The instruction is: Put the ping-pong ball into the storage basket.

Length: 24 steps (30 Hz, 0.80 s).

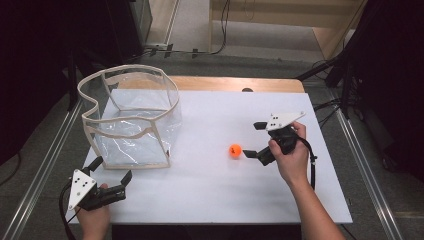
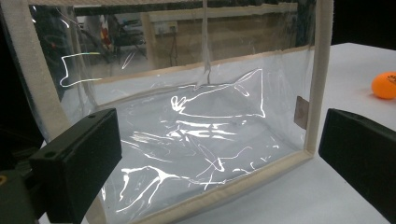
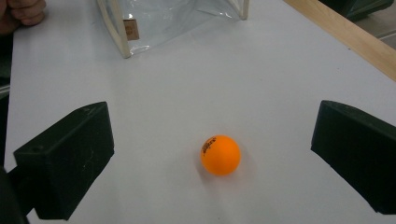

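Note:
An orange ball (image 1: pixel 235 150) lies on the white table top (image 1: pixel 210 195), right of centre. My right gripper (image 1: pixel 254 139) stands open just right of it, jaws wide apart; in the right gripper view the ball (image 3: pixel 220 155) rests on the table ahead of and between the jaws, touching neither. A clear plastic bag with cream trim (image 1: pixel 131 117) stands open at the left rear. My left gripper (image 1: pixel 111 168) is open near the bag's front lower edge, at the table's front left corner. In the left gripper view the bag (image 2: pixel 196 126) is close ahead and the ball (image 2: pixel 385 85) sits at the far right.
A wooden strip (image 1: pixel 235 83) runs along the table's far edge. Metal rails (image 1: pixel 45 165) flank both sides of the table. Dark stands and cables (image 1: pixel 345 65) are at the back right. The person's left hand (image 3: pixel 21 11) appears at the top left of the right gripper view.

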### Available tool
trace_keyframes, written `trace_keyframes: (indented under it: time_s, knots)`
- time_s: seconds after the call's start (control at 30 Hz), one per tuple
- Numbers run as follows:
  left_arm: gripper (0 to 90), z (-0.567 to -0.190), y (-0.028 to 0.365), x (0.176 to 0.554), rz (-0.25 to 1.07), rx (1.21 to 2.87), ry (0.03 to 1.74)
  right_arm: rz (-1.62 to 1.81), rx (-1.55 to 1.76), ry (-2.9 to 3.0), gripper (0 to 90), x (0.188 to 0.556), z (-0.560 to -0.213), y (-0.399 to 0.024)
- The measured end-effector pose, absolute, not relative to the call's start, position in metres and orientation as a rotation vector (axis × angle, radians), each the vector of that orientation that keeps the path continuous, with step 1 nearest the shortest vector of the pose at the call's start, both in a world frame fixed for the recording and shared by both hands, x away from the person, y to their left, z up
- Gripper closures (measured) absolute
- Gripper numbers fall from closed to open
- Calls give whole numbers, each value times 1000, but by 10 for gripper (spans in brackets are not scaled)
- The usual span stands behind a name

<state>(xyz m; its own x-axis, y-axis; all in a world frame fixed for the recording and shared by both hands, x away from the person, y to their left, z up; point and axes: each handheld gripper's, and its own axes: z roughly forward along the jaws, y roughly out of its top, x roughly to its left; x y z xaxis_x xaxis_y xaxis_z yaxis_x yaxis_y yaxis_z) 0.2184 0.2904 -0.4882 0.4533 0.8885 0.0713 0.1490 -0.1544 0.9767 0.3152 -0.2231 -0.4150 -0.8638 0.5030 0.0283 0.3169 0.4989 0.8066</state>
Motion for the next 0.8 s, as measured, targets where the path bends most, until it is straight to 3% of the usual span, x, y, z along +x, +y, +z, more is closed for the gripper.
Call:
trace_keyframes:
  time_s: [0.8]
  knots:
    - [1, -488, 291, 219, 839, 1603, 925, 1134, 640, 2727, 0, 336, -415, -196]
